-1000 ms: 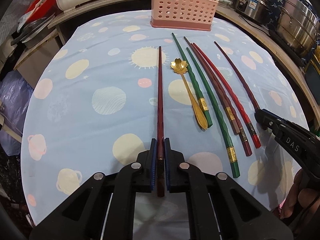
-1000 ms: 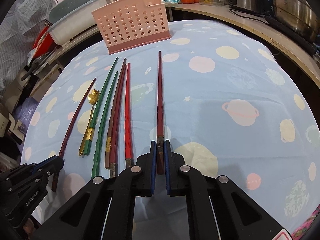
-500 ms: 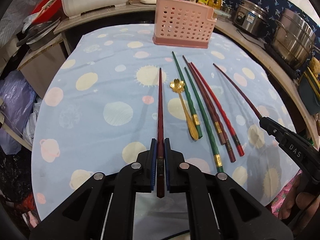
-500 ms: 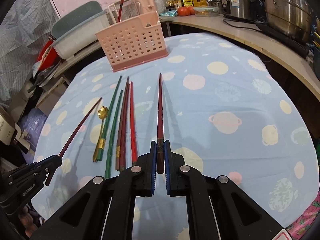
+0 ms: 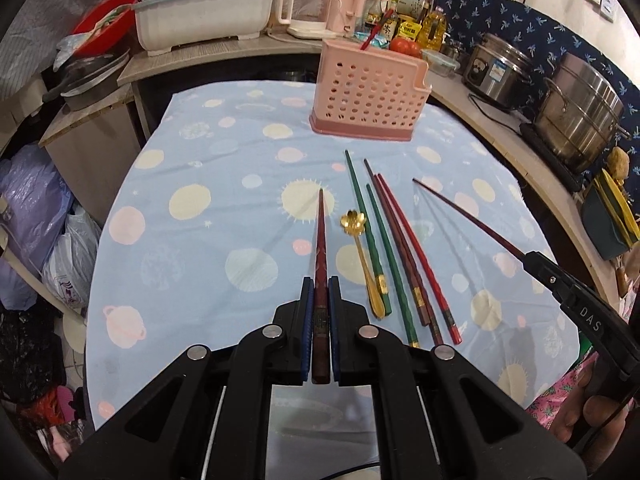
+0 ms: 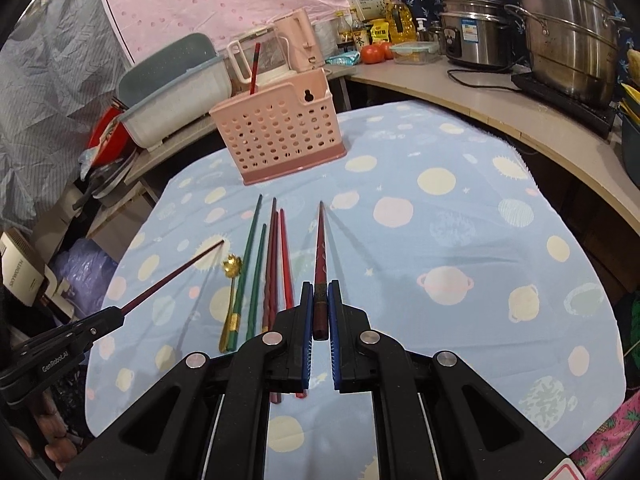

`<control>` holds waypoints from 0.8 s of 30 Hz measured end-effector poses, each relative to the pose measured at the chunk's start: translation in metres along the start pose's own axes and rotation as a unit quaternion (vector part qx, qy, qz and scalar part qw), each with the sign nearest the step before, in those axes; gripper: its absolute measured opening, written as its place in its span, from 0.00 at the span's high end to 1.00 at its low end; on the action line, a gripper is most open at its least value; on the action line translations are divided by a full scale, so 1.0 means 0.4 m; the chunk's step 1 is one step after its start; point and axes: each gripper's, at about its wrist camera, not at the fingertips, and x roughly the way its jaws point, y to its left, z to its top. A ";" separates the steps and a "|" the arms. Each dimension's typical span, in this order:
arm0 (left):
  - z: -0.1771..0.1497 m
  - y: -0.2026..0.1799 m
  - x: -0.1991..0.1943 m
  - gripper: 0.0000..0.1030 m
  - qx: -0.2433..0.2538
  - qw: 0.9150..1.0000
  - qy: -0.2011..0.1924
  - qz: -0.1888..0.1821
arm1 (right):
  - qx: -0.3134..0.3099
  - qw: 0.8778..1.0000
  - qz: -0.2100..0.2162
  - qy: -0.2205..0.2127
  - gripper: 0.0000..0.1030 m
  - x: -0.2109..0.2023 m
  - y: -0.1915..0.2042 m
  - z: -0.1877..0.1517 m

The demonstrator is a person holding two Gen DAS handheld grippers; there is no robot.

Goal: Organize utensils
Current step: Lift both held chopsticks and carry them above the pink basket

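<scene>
Currently both grippers carry one dark red chopstick each, clear of the table. Left gripper (image 5: pixel 320 300): jaws nearly closed, pinching its chopstick (image 5: pixel 321 240) near the thick butt end, tip pointing ahead toward the pink caddy (image 5: pixel 370 94). Right gripper (image 6: pixel 319 304): same narrow clamp on the second dark red chopstick (image 6: pixel 320 248), also by the butt. Judgement: gripping the thick end leaves the slim tip free to enter the caddy first.

Caddy stands at the far edge of the blue planet-print tablecloth (image 5: pixel 192 248); one red chopstick (image 6: pixel 253 68) already stands in it. Still lying mid-cloth, roughly parallel: two green chopsticks (image 5: pixel 362 216), brown and red ones (image 5: pixel 404 248), gold flower spoon (image 5: pixel 362 256). Parallel layout likely eases one-by-one pickup.
</scene>
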 end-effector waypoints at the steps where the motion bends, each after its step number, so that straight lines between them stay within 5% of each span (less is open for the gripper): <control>1: 0.009 0.000 -0.007 0.94 0.000 1.000 -0.004 -0.001 | 0.000 1.000 0.000 -0.003 0.93 -0.004 0.001 0.006; 24: 0.254 -0.024 -0.124 0.94 0.013 0.995 -0.102 -0.010 | -0.013 0.996 0.013 -0.085 0.93 -0.096 0.021 0.219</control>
